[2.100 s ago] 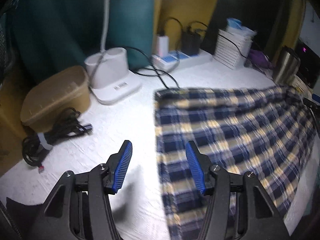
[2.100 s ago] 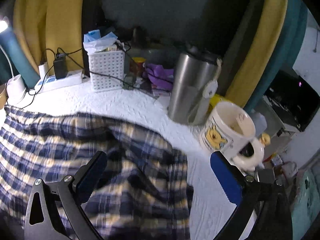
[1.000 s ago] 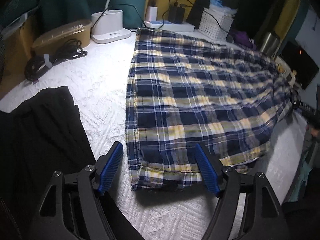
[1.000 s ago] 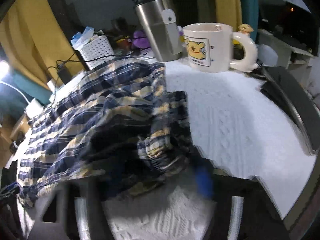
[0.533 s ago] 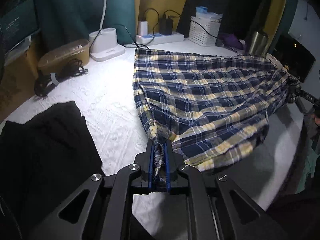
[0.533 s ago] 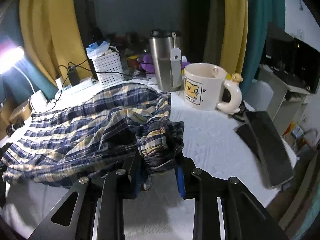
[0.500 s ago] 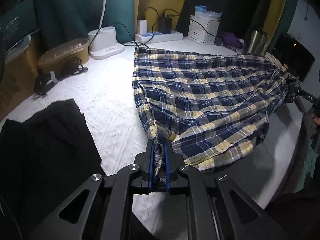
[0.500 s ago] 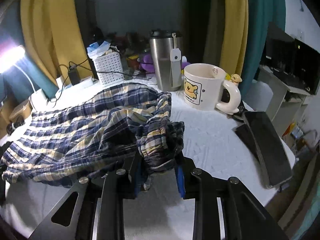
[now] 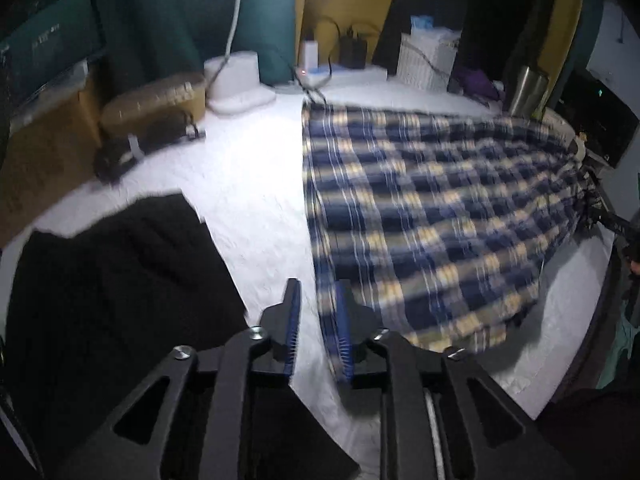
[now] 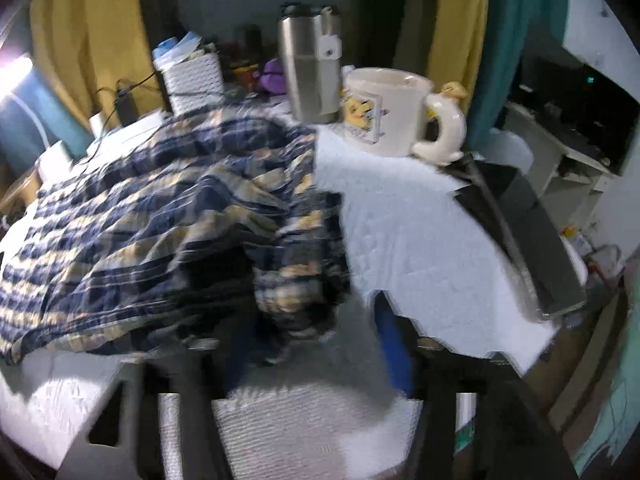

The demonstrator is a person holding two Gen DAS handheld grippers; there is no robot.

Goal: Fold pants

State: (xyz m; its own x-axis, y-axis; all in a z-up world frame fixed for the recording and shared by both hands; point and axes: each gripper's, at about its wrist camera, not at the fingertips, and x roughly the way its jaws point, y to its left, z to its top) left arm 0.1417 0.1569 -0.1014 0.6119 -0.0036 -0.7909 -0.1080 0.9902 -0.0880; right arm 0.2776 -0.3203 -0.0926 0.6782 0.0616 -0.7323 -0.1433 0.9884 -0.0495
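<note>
The blue, yellow and white plaid pants (image 9: 432, 208) lie spread across the white table cover (image 9: 248, 200). My left gripper (image 9: 318, 316) is slightly open at the pants' near left corner, and the hem runs between its blue pads, loose. In the right wrist view the pants (image 10: 168, 216) are bunched at the other end. My right gripper (image 10: 316, 344) is open there, with the bunched waistband lying between its fingers, blurred.
A black garment (image 9: 112, 276) lies at the left. A tan box (image 9: 156, 100), a coiled cable, a lamp base (image 9: 236, 80), a power strip and a white basket (image 9: 428, 60) line the back. A steel tumbler (image 10: 308, 68), a mug (image 10: 396, 112) and a dark flat device (image 10: 532, 236) stand at the right.
Both grippers were shut on the pants half a second ago. Both have now opened and let the cloth go, and the pants have dropped flat on the table.
</note>
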